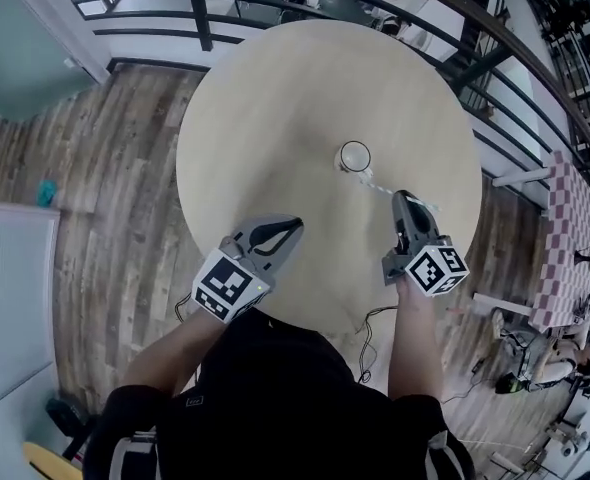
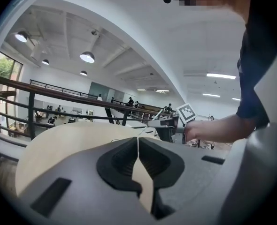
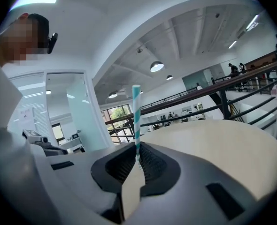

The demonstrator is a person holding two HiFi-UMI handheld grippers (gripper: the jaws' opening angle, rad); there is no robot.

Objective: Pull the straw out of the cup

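Seemingly you had finished: the straw was clear of the cup, the right gripper fingers clenched on it, the left gripper fingers pressed together, empty.

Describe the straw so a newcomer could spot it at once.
On the round table, look from the white cup near its middle to the right gripper close by. The straw is pinched in its jaws: a thin tube with teal and white stripes, the only striped thing over the table.
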